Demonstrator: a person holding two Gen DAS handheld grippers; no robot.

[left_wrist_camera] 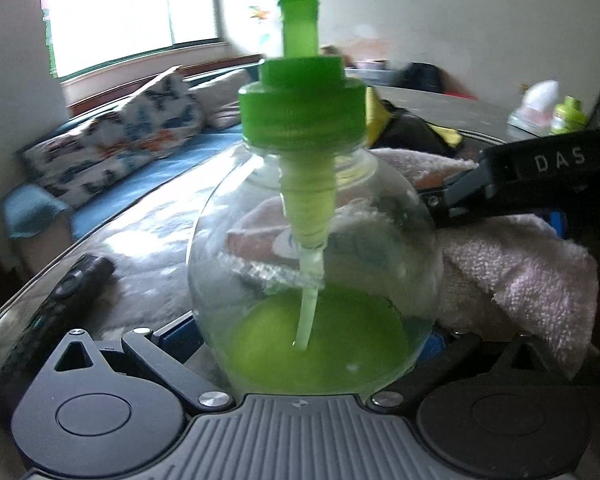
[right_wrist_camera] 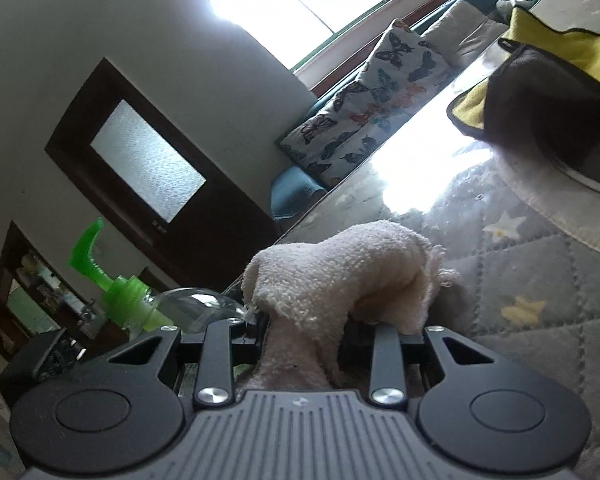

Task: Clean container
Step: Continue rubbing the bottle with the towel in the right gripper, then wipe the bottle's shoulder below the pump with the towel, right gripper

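Left gripper [left_wrist_camera: 312, 360] clamps the bottle [left_wrist_camera: 312, 264] low on its round clear body; blue pads press either flank. Right gripper [right_wrist_camera: 300, 332] is pinched on a pale towel [right_wrist_camera: 340, 276], wad bulging past the tips. Bottle stands upright over the table [left_wrist_camera: 148, 248], touching or just off it, cannot tell. Green soap pools in its bottom; pump [left_wrist_camera: 300, 92] screwed on.

Towel lies against the bottle's right side in the left view; right gripper body sits just beside it. In the right view the bottle [right_wrist_camera: 188, 308] shows at lower left, next to the wad.

Step judged: wiping the outside. To do it well, keep the left hold firm and low so the round wall cannot spin; sweep the wad around the curve with light pressure, then turn the bottle for the far side. Stay off the pump head, or soap squirts.

Count: one bottle, one towel, two grippers, one yellow-black cloth [right_wrist_camera: 548, 80], one butterfly cushion [right_wrist_camera: 372, 100].
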